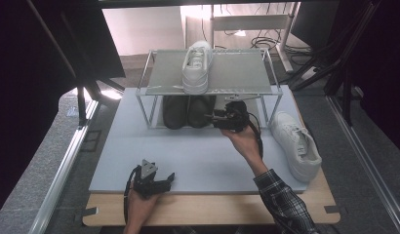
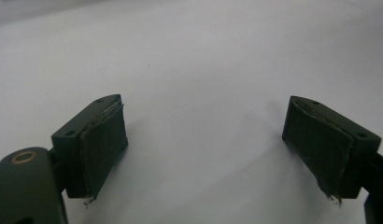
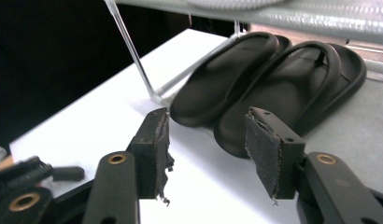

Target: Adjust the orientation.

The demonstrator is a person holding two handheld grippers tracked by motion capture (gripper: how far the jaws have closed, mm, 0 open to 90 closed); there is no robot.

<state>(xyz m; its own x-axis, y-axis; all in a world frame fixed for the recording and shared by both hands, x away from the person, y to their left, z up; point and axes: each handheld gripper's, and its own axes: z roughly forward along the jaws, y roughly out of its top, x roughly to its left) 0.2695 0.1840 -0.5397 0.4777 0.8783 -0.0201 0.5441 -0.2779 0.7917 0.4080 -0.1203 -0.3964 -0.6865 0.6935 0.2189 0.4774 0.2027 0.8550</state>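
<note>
Two black flip-flops [image 1: 187,111] [image 3: 255,81] lie side by side on the white board under a low metal rack [image 1: 237,73]. My right gripper [image 1: 215,118] [image 3: 208,126] is at the rack's front opening, just short of the right flip-flop's end. Its jaws stand open with nothing between the pads. A white sneaker [image 1: 197,66] sits on top of the rack. A second white sneaker [image 1: 298,144] lies on the board to the right of the rack. My left gripper [image 1: 165,180] [image 2: 203,126] rests near the board's front edge, open wide over bare white surface.
The white board [image 1: 198,156] lies on a wooden table [image 1: 208,209]. The rack's thin legs [image 3: 133,51] stand left of the flip-flops. Dark stands and cables surround the table at the sides and back.
</note>
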